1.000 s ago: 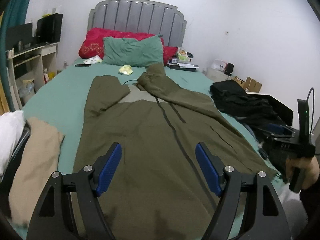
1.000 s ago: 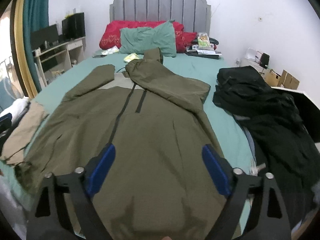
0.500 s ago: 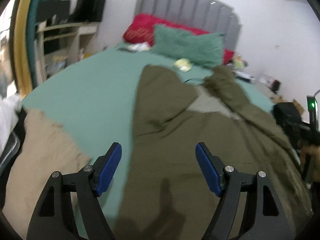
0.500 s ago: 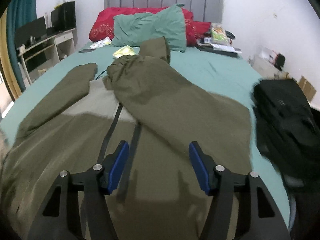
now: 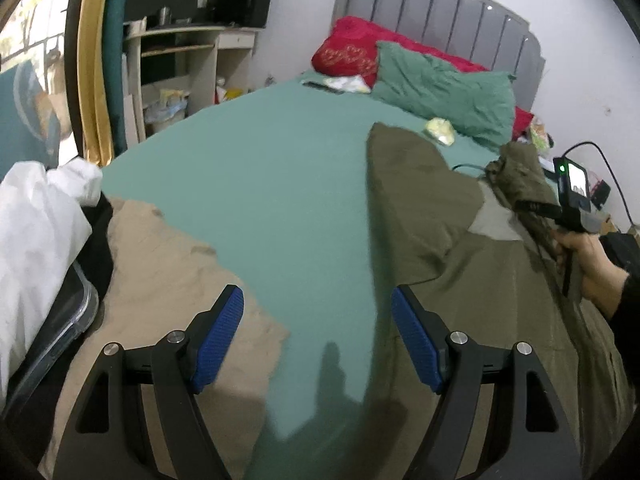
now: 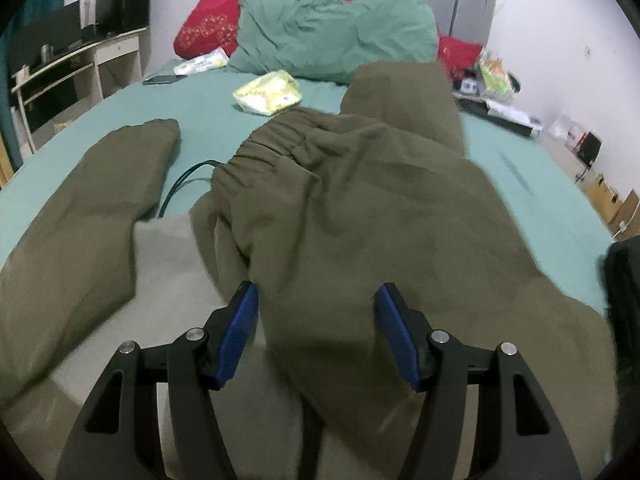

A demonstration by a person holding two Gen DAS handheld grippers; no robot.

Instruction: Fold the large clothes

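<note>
Both tools have swung since a second ago: the left tool (image 5: 314, 336) has turned off the middle of the olive coat (image 6: 360, 208) toward its left edge, and the right tool (image 6: 316, 330) has pushed up toward the hood. Spread wide and holding nothing, the left tool hangs over the green bed sheet (image 5: 260, 184) between a tan garment (image 5: 160, 264) and the coat's sleeve. Likewise spread and empty, the right tool sits low over the folded-over sleeve, the coat lying flat along the bed below the green pillow (image 6: 332, 28).
</note>
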